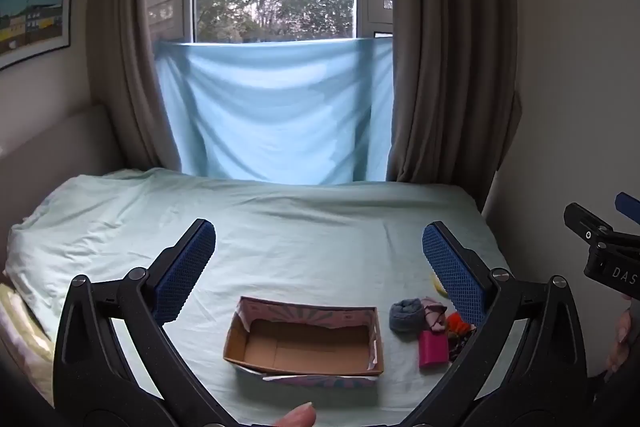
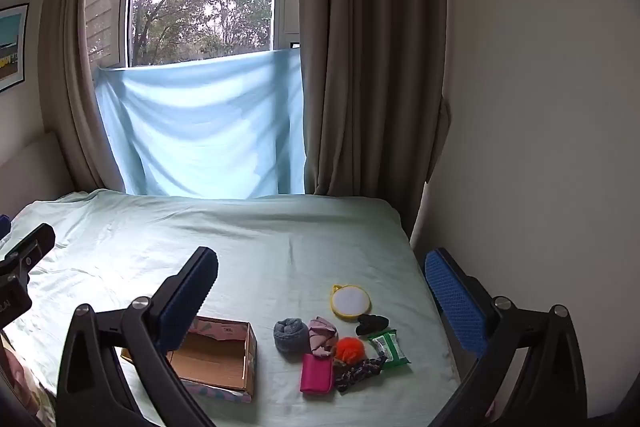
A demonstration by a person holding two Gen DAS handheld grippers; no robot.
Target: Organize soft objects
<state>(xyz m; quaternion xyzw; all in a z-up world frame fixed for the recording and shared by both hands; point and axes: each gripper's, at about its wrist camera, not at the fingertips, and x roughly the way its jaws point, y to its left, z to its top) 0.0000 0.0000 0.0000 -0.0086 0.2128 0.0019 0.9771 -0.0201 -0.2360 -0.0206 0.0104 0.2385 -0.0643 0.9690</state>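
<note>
An open cardboard box [image 1: 304, 343] [image 2: 218, 359] with a patterned outside lies empty on the pale green bed. Right of it sits a cluster of small items: a grey rolled sock [image 2: 289, 335] [image 1: 406, 315], a pink folded cloth [image 2: 321, 337] [image 1: 434, 315], a magenta pouch [image 2: 317, 373] [image 1: 433, 348], an orange pompom [image 2: 349, 348] [image 1: 458, 322], a dark patterned scrunchie [image 2: 358, 371], a green packet [image 2: 387, 346], a black piece [image 2: 372, 323] and a yellow-rimmed round pad [image 2: 351, 301]. My left gripper [image 1: 319, 269] hovers open above the box. My right gripper [image 2: 320, 297] hovers open above the cluster. Neither holds anything.
The bed [image 1: 280, 227] runs back to a light blue sheet [image 1: 276, 115] hung under the window, between brown curtains [image 2: 372, 67]. A white wall [image 2: 540, 107] borders the bed's right side. A pillow [image 1: 36, 239] lies at the left. A fingertip [image 1: 298, 417] shows at the bottom.
</note>
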